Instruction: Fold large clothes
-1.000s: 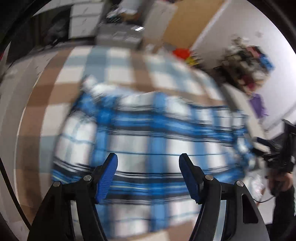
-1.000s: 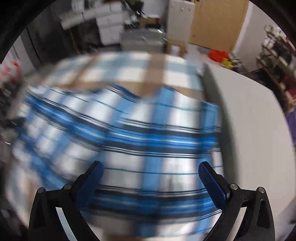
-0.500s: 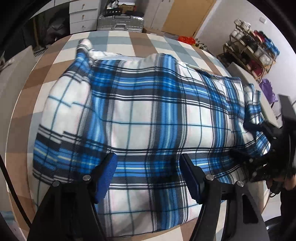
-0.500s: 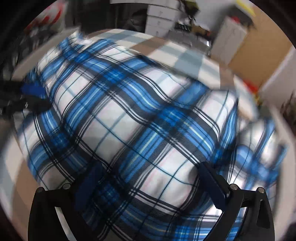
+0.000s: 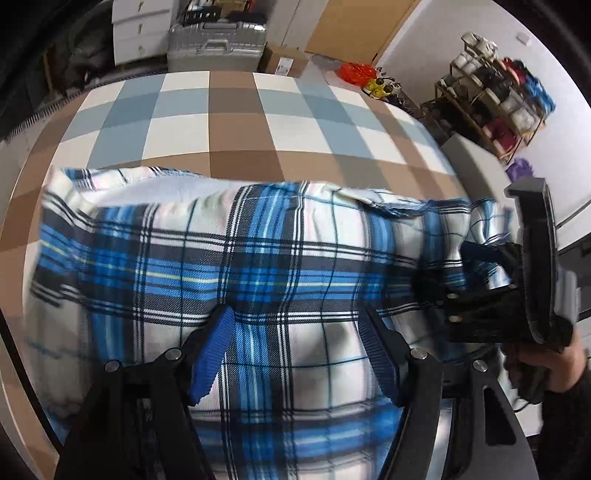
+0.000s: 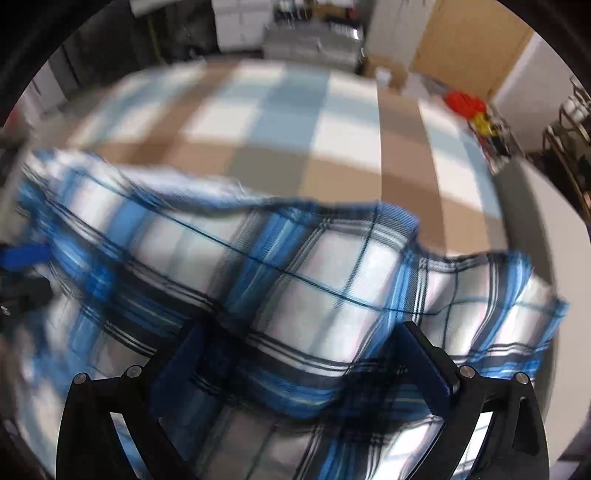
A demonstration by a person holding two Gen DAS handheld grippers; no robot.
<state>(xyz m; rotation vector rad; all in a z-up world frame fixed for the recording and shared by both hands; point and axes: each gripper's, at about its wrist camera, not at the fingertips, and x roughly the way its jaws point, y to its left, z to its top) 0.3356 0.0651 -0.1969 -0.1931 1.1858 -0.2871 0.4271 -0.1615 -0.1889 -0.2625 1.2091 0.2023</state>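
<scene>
A blue, white and black plaid shirt (image 5: 258,266) lies across the near half of a checkered brown, blue and white cover (image 5: 236,122). Its far edge is turned over and shows the paler inside. My left gripper (image 5: 295,354) points steeply down just above the shirt, open, with flat cloth showing between its blue pads. My right gripper (image 6: 301,369) is low over the shirt's (image 6: 295,288) right part, jaws wide apart, with a bulge of cloth between them; this view is blurred. In the left wrist view a hand (image 5: 554,365) holds the right gripper at the shirt's right end.
Beyond the cover's far edge stand a silver suitcase (image 5: 218,44), white drawers (image 5: 140,29), a cardboard box (image 5: 284,61) and a red bag (image 5: 354,70). A shelf rack (image 5: 495,103) stands at the right wall. A grey surface (image 6: 546,229) borders the cover on the right.
Both grippers have sunk closer to the shirt and shifted. The shirt's far edge now sits nearer and more bare cover shows beyond it. The jaws' widths look unchanged.
</scene>
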